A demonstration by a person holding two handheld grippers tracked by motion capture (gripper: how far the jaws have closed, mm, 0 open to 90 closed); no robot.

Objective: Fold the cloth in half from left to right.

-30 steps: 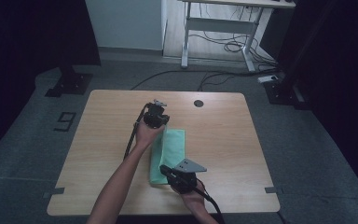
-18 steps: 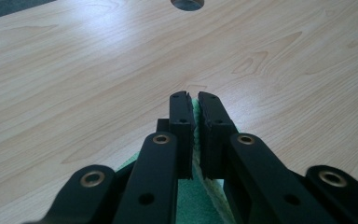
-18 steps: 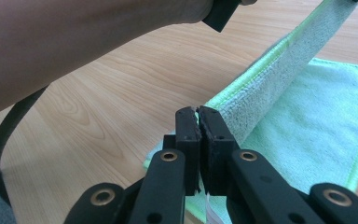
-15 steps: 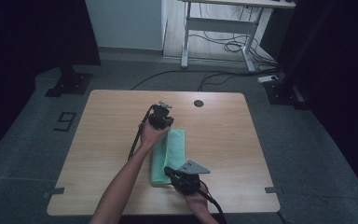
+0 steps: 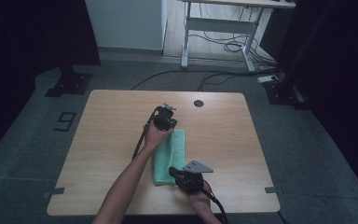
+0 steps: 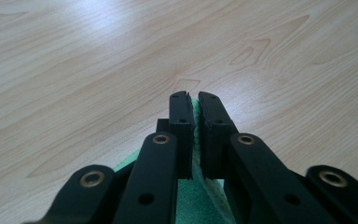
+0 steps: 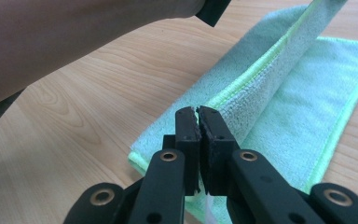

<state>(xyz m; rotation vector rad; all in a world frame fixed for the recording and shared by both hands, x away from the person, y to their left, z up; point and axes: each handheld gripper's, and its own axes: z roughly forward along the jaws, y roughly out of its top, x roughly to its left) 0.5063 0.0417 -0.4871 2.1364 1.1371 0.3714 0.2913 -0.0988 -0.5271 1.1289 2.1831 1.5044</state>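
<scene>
A light green cloth lies lengthwise in the middle of the wooden table. My left gripper sits over the cloth's far end, and in the left gripper view its jaws are shut on a green cloth edge. My right gripper is at the cloth's near end. Its jaws are shut on a corner of the cloth. Between the two grippers a lifted layer of the cloth stands up as a taut band over the flat layer.
A black round grommet sits near the table's far edge. The person's left forearm crosses close over the table beside the cloth. A desk frame with cables stands on the floor behind the table.
The left gripper has moved right and lower, carrying the cloth's far edge with it. The right gripper has stayed in place.
</scene>
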